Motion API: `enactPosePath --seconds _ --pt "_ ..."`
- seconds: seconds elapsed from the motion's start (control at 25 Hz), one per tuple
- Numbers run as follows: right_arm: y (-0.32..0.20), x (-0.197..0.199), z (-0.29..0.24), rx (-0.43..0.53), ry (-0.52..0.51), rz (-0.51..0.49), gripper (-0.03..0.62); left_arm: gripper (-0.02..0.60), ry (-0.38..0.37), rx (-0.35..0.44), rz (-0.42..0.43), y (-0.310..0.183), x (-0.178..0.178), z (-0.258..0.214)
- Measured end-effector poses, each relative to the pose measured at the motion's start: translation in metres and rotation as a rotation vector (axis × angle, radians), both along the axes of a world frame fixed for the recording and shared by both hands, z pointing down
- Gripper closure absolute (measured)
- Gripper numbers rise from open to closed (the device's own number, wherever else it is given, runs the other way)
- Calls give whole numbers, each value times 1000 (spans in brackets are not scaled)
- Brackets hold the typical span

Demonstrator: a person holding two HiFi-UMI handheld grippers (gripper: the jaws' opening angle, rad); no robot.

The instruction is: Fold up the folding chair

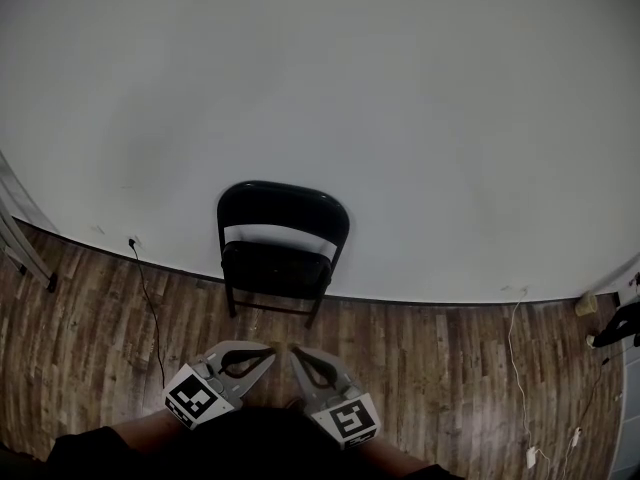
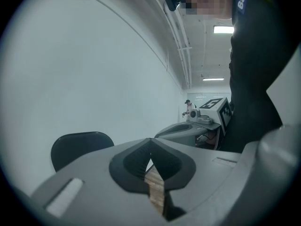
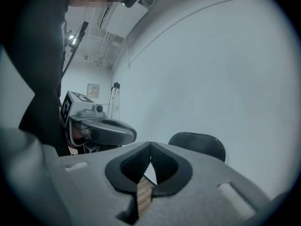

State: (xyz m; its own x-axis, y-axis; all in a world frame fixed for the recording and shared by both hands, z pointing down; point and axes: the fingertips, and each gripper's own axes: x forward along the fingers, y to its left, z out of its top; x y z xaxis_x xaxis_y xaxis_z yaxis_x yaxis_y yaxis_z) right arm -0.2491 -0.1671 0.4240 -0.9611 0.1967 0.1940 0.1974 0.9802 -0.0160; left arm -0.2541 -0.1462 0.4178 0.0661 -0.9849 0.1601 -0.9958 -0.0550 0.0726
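- Our left gripper has its jaws pressed fully together, tip to tip, and nothing sits between them.
- Our right gripper is likewise closed tight on nothing. Through the narrow slit below its tips we see only a strip of the wood floor.
- In the head view both grippers sit at the bottom centre of the frame. Their tips are close together and point up the frame, and neither touches anything.
- The black folding chair stands unfolded in the middle of the head view. It is above the grippers and well apart from them, with its back to the white wall.
- In the left gripper view the chair shows at the lower left, beyond the closed jaws. In the right gripper view it shows just right of centre, again beyond the jaws.
- A dark cable runs down the floor at the left of the chair.
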Motion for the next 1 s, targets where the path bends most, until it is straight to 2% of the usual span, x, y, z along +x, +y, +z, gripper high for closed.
enactPosePath --seconds 0.52,1.0 --pt "1 -2 16 -41 23 -29 592 580 17 -22 9 -4 2 11" --pt "4 0 17 -39 34 -32 592 580 11 -35 18 -3 8 14"
